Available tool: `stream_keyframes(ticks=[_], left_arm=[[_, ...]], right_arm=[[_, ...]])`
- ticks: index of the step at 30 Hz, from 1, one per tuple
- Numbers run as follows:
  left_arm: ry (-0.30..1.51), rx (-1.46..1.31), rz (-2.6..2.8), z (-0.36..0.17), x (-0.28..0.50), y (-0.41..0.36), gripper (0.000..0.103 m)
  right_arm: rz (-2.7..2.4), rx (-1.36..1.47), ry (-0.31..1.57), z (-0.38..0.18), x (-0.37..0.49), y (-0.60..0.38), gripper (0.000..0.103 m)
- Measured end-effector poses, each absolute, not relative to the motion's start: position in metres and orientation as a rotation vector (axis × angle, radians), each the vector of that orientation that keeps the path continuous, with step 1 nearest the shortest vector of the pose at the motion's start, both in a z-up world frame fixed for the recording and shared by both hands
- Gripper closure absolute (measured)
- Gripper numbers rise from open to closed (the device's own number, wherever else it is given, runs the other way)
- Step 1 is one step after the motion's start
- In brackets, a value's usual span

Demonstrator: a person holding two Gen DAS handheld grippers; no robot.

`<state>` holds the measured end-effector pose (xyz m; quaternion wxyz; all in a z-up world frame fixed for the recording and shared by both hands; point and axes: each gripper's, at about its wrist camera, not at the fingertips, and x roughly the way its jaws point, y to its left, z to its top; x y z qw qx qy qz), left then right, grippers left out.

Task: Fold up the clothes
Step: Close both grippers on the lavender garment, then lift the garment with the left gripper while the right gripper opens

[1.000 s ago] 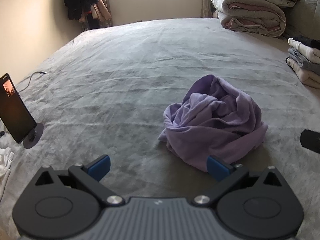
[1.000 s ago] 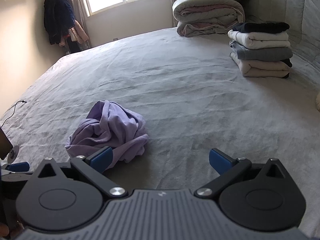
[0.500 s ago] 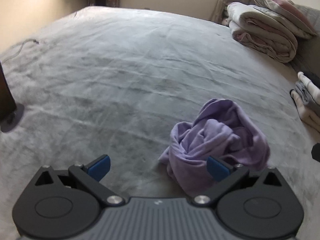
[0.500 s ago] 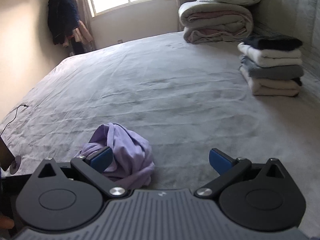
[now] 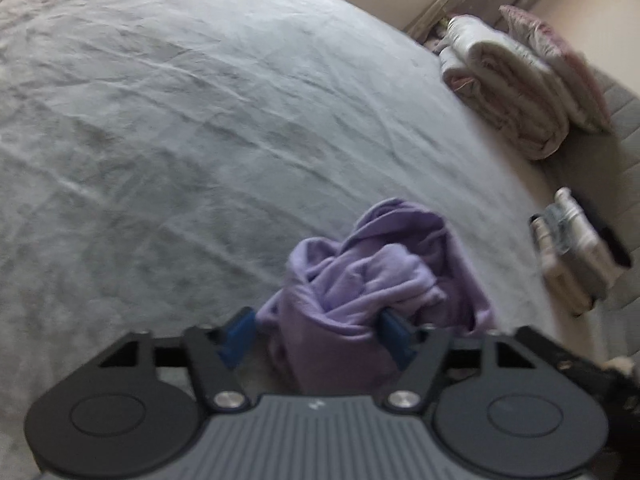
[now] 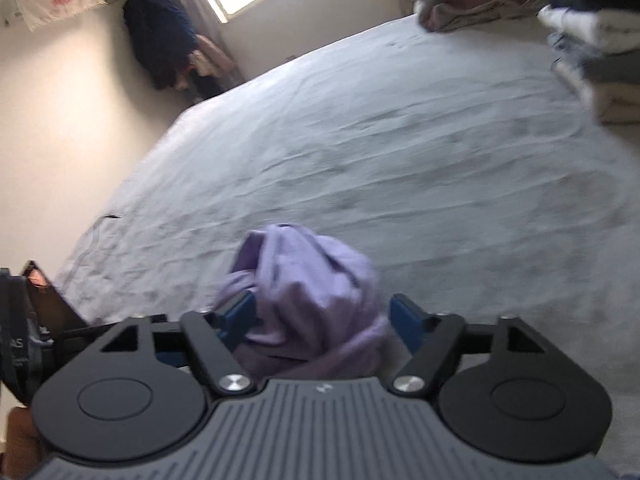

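Bed point(image 5: 200, 120): broad grey cover, soft nap, shallow wrinkles. On its near part sits the purple garment point(image 5: 372, 280), a crumpled knit mound with no clear long axis.

Left claw point(image 5: 318, 338) and right claw point(image 6: 326, 322) each straddle the near side of the mound, cloth directly ahead between the blue pads. Both are part-spread and closing. A firm pinch is not evident; the frames are blurred. Neither claw looks clearly nearer. Folded stack point(image 5: 576, 252) well apart, right.
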<state>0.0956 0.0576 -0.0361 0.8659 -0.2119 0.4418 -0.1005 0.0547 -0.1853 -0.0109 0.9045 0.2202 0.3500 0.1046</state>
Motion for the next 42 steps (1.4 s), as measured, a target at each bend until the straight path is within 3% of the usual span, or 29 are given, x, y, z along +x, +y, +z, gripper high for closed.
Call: stream_keyframes(ticks=[3,5,7,8,15,30,42], left_arm=[[0.908,-0.452,-0.257,-0.035,0.096,0.057,0.074],[0.904,-0.433,-0.287,-0.034,0.094,0.055,0.080],[0.893,-0.410,-0.312,-0.031,0.091,0.052,0.083],[0.889,-0.404,-0.322,-0.031,0.090,0.052,0.085],[0.850,-0.432,-0.381,-0.019,0.074,0.068,0.099],[0.759,-0.500,-0.770,0.003,0.045,0.063,0.100],[0.925,-0.253,-0.985,-0.016,0.027,0.013,0.100]], right_arm=[[0.267,0.455,0.718,-0.016,0.058,-0.178,0.050],[0.275,0.442,0.714,-0.020,0.060,-0.175,0.057],[0.275,0.438,0.719,-0.024,0.061,-0.173,0.075],[0.270,0.439,0.722,-0.025,0.061,-0.173,0.089],[0.210,0.423,0.644,-0.011,0.053,-0.188,0.092],[0.080,0.412,0.570,0.012,0.030,-0.228,0.093],[0.072,0.366,0.663,-0.003,0.020,-0.243,0.093]])
